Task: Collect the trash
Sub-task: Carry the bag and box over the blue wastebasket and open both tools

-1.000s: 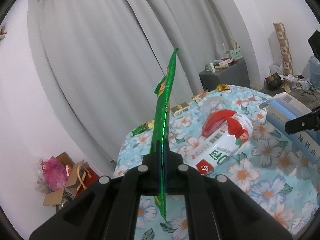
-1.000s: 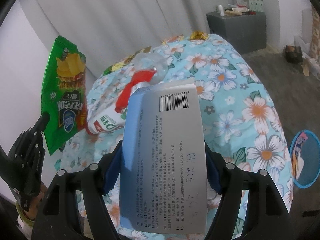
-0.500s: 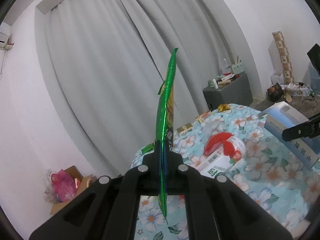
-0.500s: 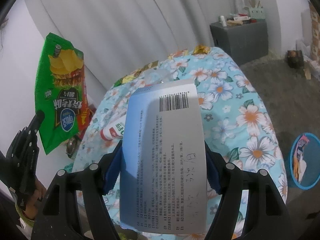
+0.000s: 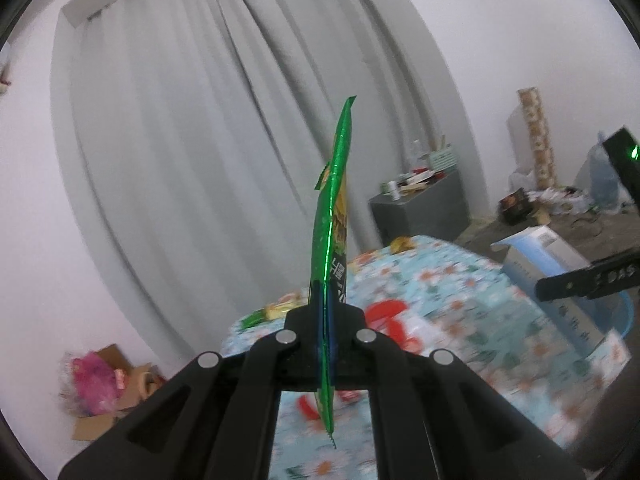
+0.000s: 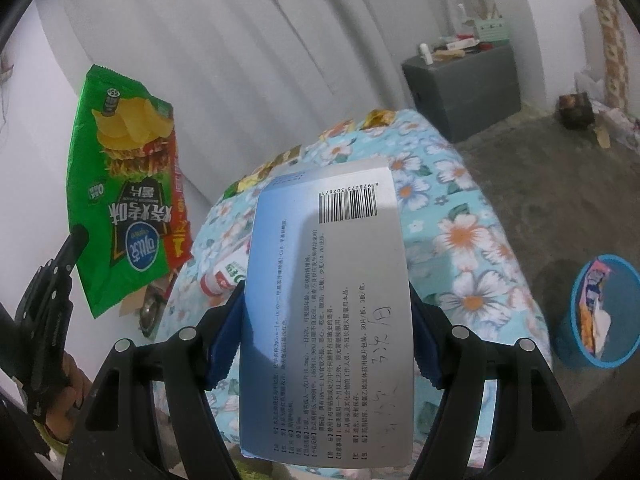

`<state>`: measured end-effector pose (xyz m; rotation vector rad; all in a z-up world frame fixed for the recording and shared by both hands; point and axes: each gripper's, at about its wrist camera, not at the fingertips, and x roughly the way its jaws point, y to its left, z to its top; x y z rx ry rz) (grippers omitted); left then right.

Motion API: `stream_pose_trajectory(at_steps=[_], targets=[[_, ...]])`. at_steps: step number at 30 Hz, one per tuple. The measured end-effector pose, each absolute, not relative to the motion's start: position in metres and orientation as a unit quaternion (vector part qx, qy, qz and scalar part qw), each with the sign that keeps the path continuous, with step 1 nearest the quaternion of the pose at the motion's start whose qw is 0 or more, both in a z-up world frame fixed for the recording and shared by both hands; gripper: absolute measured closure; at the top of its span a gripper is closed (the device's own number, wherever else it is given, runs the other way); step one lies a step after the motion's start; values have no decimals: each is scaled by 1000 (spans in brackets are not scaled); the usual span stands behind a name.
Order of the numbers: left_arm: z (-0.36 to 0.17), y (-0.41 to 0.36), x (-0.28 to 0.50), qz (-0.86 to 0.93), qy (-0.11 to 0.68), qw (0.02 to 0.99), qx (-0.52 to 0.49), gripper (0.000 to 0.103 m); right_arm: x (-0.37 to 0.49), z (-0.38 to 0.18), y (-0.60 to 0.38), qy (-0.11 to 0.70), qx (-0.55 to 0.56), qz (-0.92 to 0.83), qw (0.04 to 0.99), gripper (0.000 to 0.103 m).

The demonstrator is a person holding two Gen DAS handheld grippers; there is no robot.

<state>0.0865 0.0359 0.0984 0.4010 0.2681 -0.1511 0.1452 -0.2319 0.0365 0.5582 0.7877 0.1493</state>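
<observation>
My left gripper [image 5: 325,312] is shut on a green crisp bag [image 5: 334,216], which stands edge-on above the fingers; the right wrist view shows its printed face [image 6: 120,200]. My right gripper [image 6: 326,320] is shut on a white-and-blue medicine box [image 6: 326,312], its blue pads [image 6: 224,340] pressing both long sides. The box [image 5: 548,260] also shows at the right of the left wrist view. Both grippers hang above a table with a floral cloth [image 6: 460,208]. A clear bottle with a red label [image 6: 224,276] lies on the cloth. A blue bin [image 6: 576,344] holding trash stands on the floor to the right.
Small wrappers [image 6: 378,118] lie along the table's far edge. A grey cabinet [image 6: 464,88] with clutter on top stands by the curtain. A cardboard box with a pink bag [image 5: 96,380] sits on the floor at the left. A person's hand [image 6: 68,384] holds the left gripper.
Both grippers have risen and drawn back from the table, each still holding its item. The table looks lower and farther, and the blue bin shows more fully at the right.
</observation>
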Motion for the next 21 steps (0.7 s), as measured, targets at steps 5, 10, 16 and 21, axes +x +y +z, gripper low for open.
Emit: stream_pose_trajectory(at_steps=[5,10,16,21], targets=[[111,17,96,-155,151,966,143,102,130,43,-261,364,280,40,888,35],[114,-5,116,-250,188,947,73,102,107,50,-299,348,292,-11,891,35],[103,-50,155,-369,261,892,-18,102,79,47,-349,337,322,-76,881,35],[88,-102,174,-429,304,849,-44,102,58,34,-390,329,353,-129,866,35]])
